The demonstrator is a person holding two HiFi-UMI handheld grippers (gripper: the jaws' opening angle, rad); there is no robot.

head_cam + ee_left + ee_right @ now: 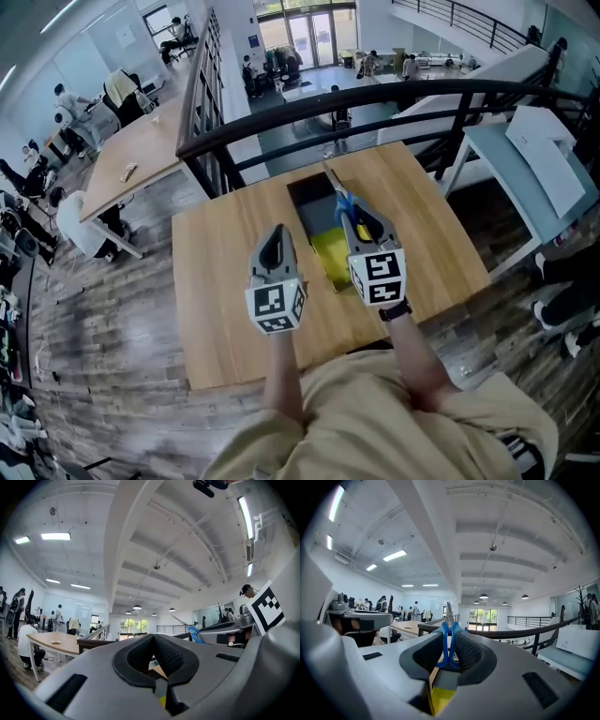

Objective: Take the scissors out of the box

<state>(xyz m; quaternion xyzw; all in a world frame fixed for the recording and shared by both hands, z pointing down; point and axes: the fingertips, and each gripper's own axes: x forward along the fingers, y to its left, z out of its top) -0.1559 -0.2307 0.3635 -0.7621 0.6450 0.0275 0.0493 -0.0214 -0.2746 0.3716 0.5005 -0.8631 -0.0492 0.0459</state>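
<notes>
The right tongs (362, 223) are clamped on the scissors (339, 195). In the right gripper view the blue handle loops sit pinched between the two black pads (469, 652), and the closed blades stick out past the tips of the tongs (449, 641), pointing away from the person. The scissors (449, 613) are held upright on edge, with the loops one beside the other in the gap.

In the head view the scissors are over the right side of the box (309, 199), which lies open on the wooden tabletop (225, 281), its dark part at the far end and its yellow part nearer the person. The blades reach out over the dark part towards the far edge of the tabletop. I cannot tell whether they touch the box.

The left tongs (277, 240) are beside the box on its left, near the right pair but not touching it. In the left gripper view their tips (153, 639) meet, with nothing between them. That view also shows the right tongs (225, 630) off to the right with the blue of the scissors (197, 634) in them. Both tongs point away from the person, roughly side by side, with the box between and below them.
</notes>
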